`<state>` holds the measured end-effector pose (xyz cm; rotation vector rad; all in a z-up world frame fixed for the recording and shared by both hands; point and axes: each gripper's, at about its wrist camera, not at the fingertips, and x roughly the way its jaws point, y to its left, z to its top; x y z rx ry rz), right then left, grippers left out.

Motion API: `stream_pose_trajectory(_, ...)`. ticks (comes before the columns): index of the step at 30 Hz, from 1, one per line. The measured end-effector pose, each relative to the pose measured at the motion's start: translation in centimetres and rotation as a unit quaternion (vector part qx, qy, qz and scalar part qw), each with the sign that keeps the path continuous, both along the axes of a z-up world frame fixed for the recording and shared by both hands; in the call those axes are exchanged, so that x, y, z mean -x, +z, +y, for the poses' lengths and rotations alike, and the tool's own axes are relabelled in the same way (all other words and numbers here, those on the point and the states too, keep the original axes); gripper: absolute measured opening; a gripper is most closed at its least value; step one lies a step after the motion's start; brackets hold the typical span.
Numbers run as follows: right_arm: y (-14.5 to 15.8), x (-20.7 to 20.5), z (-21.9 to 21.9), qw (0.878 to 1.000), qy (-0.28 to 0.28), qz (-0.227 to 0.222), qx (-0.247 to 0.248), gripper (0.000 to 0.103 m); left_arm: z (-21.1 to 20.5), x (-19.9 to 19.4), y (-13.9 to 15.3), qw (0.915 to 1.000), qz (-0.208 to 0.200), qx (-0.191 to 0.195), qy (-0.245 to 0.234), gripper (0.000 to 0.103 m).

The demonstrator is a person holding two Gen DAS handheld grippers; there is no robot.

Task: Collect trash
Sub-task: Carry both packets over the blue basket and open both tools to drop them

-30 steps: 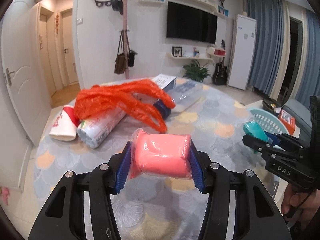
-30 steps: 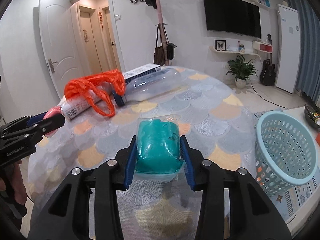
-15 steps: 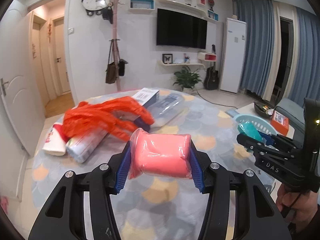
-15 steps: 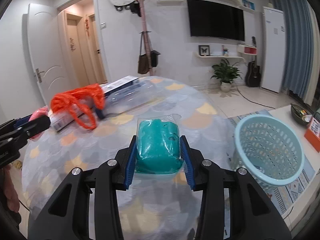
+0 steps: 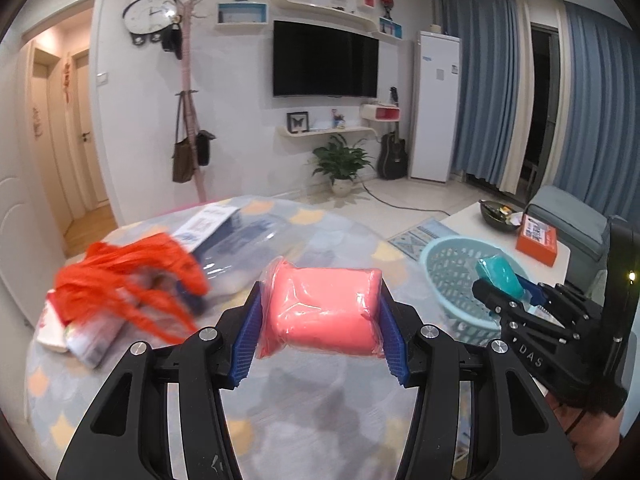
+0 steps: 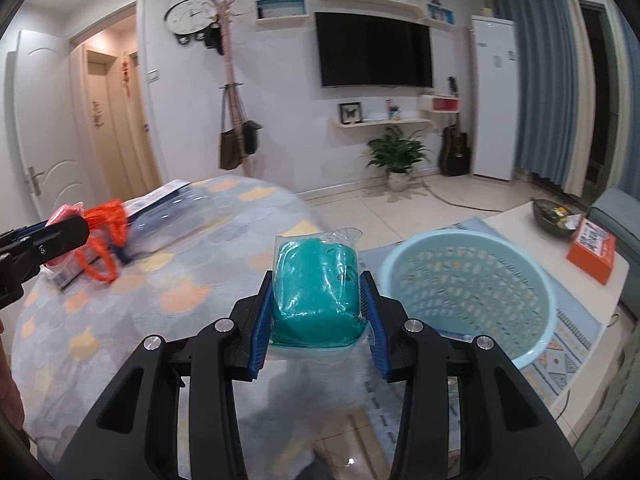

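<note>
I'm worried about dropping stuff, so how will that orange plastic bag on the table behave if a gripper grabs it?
The orange plastic bag looks crumpled with trailing loops, so probably floppy and very light. It drapes over other items, so it may snag or drag them.

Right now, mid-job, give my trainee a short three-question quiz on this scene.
1. True or false: the left gripper is shut on a pink packet.
2. What does the right gripper hold? A) orange bag B) teal packet C) bottle
3. Fill in: the trash still on the table includes an orange ____.

Key:
1. True; its blue pads press the packet's two ends.
2. B, the teal packet, wrapped in clear film, with the basket just to its right in the right wrist view.
3. Bag; the orange bag lies blurred among a box and bottles.
</note>
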<state>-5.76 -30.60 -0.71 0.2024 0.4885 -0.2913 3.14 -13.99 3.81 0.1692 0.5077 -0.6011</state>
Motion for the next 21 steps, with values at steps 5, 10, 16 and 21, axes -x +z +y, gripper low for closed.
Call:
stream_pose_trajectory(5, -0.5, 0.7, -3.2, 0.999, -0.041, -0.002, 0.001, 0.038, -4.1, 0.1, -0.1, 0.9997, -0.002, -0.005, -0.026, 0.051)
stream_pose_trajectory(10, -1.0, 1.3, -6.5, 0.997, -0.082, -0.003, -0.002, 0.038, -8.3, 0.0, -0.5, 0.9989, 0.002, -0.011, -0.046, 0.051)
stream_pose_trajectory(16, -1.5, 1.5, -10.1, 0.993, -0.117, -0.003, 0.003, 0.038, -12.5, -0.3, -1.1, 0.997, 0.007, -0.016, -0.075, 0.051)
stream_pose_trajectory(21, -2.5, 1.5, -13.0, 0.991, -0.133, 0.006, -0.002, 0.038, -15.9, -1.2, -1.8, 0.993, 0.032, -0.007, -0.114, 0.051)
